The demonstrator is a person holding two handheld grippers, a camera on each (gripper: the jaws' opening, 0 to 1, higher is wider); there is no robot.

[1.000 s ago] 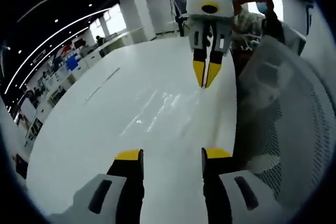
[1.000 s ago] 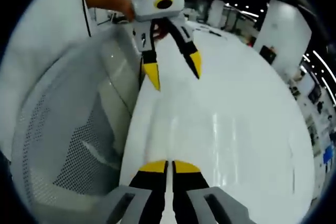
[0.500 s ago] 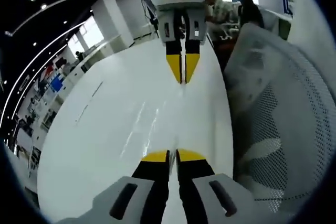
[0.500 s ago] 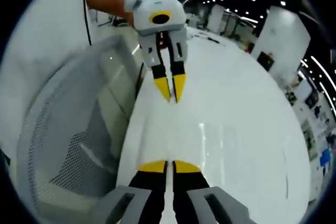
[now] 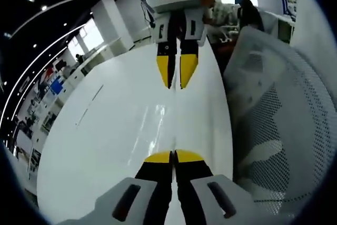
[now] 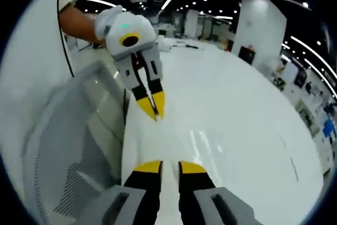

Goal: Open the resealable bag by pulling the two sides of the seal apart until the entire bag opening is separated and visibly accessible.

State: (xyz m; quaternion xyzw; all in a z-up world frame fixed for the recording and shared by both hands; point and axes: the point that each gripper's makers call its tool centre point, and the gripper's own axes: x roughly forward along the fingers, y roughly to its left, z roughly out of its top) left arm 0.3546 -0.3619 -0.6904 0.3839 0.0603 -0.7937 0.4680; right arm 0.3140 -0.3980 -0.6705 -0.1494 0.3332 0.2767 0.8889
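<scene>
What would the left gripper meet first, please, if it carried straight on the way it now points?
Most likely the right gripper: in the left gripper view its yellow tips hang directly ahead of the left gripper, over the white table. The gap between them looks free, though depth is hard to judge.

A white table (image 5: 116, 119) beside a mesh chair (image 5: 279, 130).

The mesh chair (image 5: 284, 125) runs off the picture's edge. Far shelves (image 5: 47, 85) are too small to tell. The person's arm (image 6: 79, 22) is cut off.
</scene>
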